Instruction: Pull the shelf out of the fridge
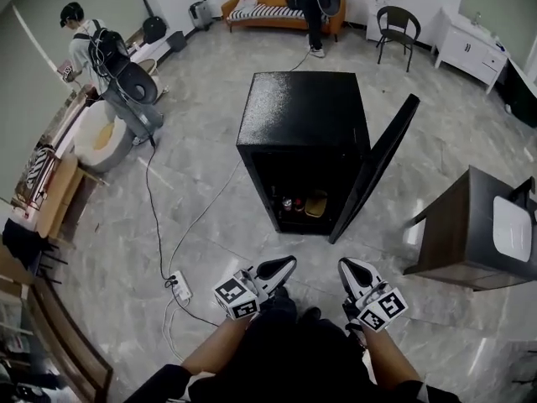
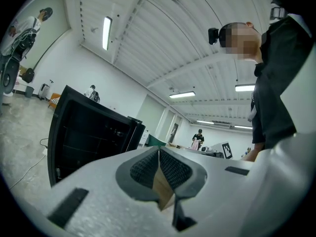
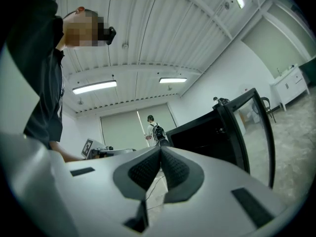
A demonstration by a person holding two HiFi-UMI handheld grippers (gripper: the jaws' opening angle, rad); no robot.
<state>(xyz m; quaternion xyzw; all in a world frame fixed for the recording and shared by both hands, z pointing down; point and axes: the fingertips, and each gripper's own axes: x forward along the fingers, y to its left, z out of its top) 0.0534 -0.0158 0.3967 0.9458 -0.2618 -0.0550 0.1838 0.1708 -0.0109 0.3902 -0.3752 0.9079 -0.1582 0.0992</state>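
Two hand-held grippers, each held level at the lower middle of the head view, tips toward 12 o'clock.

- Left hand-held gripper [image 1: 288, 263]: jaws pressed together, pads meeting, nothing held.
- Right hand-held gripper [image 1: 346, 265]: jaws likewise closed tight on nothing. It sits just beside the left one, at its 3 o'clock.
- Fridge [image 1: 302, 112]: black, upright on the grey marble floor [image 1: 210, 225], at 12 o'clock from both hand-held grippers and well apart from them. Its open front faces 6 o'clock, toward the person.
- Door [image 1: 379, 162]: swung wide on the right edge, reaching out toward 5 o'clock.
- Shelf [image 2: 84, 147]: inside the fridge. In the left gripper view it shows only as thin level lines in the dark cavity, long axis running side to side across the opening. The head view does not show it.
- Small items [image 1: 295, 202]: on the cavity bottom, too small to identify.
- Power strip [image 1: 180, 286]: on the floor at 9 o'clock from the left hand-held gripper.
- Dark bench [image 1: 470, 225]: at 3 o'clock from the fridge.
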